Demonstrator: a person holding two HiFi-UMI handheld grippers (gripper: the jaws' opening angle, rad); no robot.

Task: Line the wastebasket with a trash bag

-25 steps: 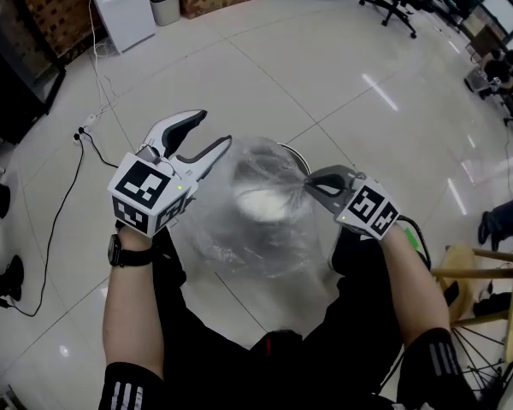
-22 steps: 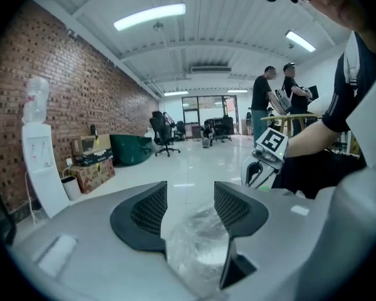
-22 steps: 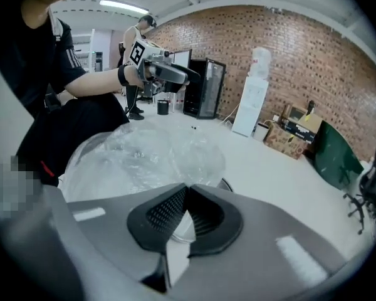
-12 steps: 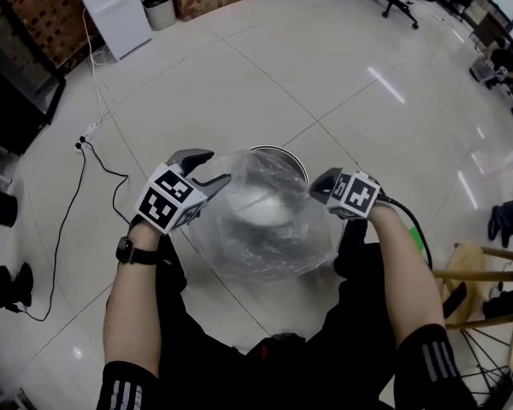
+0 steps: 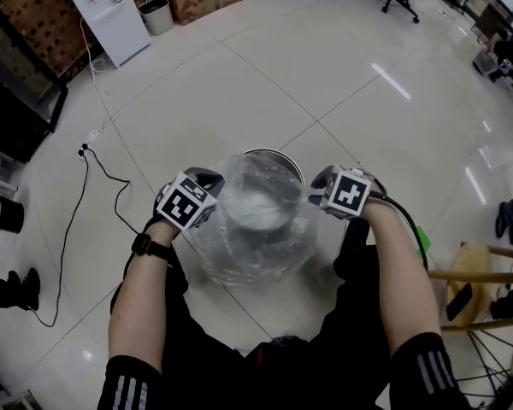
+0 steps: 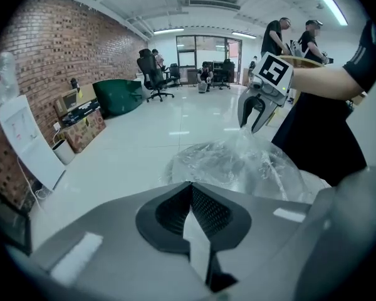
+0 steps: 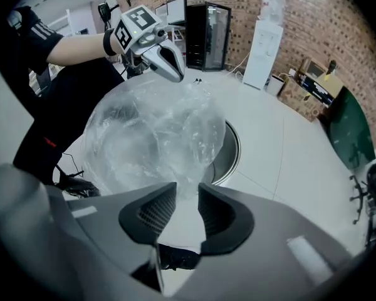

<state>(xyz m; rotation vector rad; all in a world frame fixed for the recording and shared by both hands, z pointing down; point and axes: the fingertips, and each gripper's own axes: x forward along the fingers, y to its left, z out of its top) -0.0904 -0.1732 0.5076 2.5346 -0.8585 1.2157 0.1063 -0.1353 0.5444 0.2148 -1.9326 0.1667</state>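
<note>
In the head view, one wastebasket (image 5: 278,153) stands on the tiled floor (image 5: 342,75), out in the open and well away from the walls, straight in front of us. One clear trash bag (image 5: 256,229) balloons over its mouth, so only the far arc of the metal rim shows bare. We hold two tools. The left tool (image 5: 212,190) is at the bag's left side and the right tool (image 5: 316,193) is at its right side, both touching the film.

In the left gripper view, the left tool's jaws are clenched tip to tip. The bag's near edge runs right up to them, and we judge that a fold of film is nipped there. Across the bag, the film rises in a peak to the other tool.

In the right gripper view, the right tool's jaws are opening. A tongue of film reaches into the gap between them, but the pads stand clear of it, so that side is released. Beyond, the basket's rim curves out from under the bag.

We judge the job to be roughly half done. The bag is opened and spread above the mouth, but it is puffed up rather than seated inside. No view shows its hem turned down around the rim, so both steps remain.
</note>
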